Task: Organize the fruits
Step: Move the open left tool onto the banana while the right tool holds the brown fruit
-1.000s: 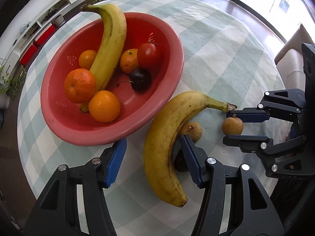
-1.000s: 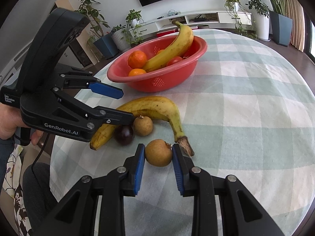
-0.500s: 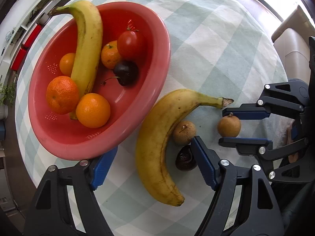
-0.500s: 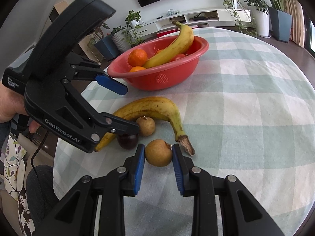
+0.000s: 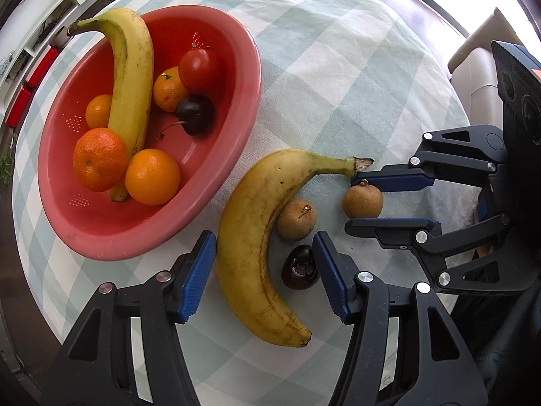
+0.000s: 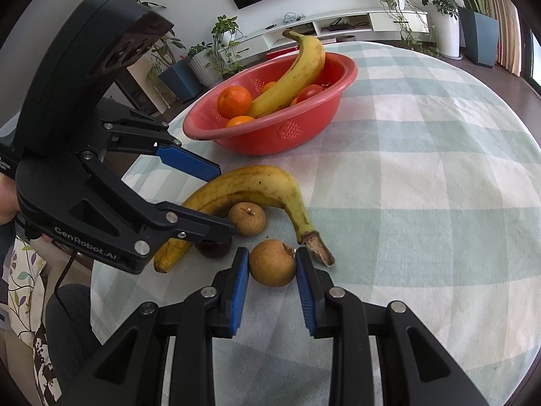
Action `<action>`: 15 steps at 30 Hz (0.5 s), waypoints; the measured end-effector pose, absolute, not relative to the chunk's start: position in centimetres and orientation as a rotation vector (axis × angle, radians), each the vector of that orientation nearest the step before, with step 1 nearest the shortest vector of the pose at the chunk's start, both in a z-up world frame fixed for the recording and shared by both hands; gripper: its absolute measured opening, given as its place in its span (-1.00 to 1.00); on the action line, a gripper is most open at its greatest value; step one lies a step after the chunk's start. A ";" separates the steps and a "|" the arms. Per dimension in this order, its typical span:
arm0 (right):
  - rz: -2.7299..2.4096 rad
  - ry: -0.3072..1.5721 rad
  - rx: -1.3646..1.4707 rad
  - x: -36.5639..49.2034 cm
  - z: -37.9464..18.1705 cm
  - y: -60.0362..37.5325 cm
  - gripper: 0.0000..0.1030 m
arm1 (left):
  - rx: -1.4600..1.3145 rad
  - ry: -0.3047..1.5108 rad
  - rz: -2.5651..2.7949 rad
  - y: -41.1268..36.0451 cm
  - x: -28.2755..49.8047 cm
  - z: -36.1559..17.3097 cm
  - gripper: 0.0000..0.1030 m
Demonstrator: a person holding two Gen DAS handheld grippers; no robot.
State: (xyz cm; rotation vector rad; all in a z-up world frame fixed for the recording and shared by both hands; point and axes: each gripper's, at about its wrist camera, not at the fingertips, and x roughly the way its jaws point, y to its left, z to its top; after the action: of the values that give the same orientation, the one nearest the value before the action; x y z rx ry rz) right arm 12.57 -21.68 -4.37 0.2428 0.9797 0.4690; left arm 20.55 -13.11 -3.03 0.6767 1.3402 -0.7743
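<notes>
- Two grippers near the loose banana [image 5: 257, 237] beside the red bowl [image 5: 236, 155].
- Left gripper [image 5: 267, 270]: fingers wide apart, straddling that banana and a dark cherry [image 5: 300, 267].
- Right gripper [image 6: 272, 280]: fingers flanking a brown longan [image 6: 272, 263] by the banana's stem, contact unclear.

loose banana [image 5: 252, 237] flat on cloth | two longans [image 5: 362, 200] beside | bowl [image 5: 230, 169] holds fruit
</notes>
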 end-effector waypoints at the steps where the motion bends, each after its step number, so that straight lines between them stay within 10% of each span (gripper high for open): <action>1: 0.468 0.981 0.241 12.6 -4.4 -21.6 -0.41 | 0.677 1.345 -0.767 -13.1 20.7 -3.1 0.13; 6: 0.467 0.982 0.241 12.6 -4.4 -21.6 -0.41 | 0.687 1.327 -0.724 -13.2 21.5 -3.9 0.53; 15: 0.468 0.983 0.240 12.6 -4.4 -21.6 -0.41 | 0.652 1.307 -0.759 -13.4 21.1 -4.2 0.12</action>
State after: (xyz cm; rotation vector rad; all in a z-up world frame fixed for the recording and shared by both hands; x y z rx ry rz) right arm 12.55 -21.63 -4.37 0.2401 0.9826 0.4681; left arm 21.13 -13.44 -4.22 0.6522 1.3066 -0.7593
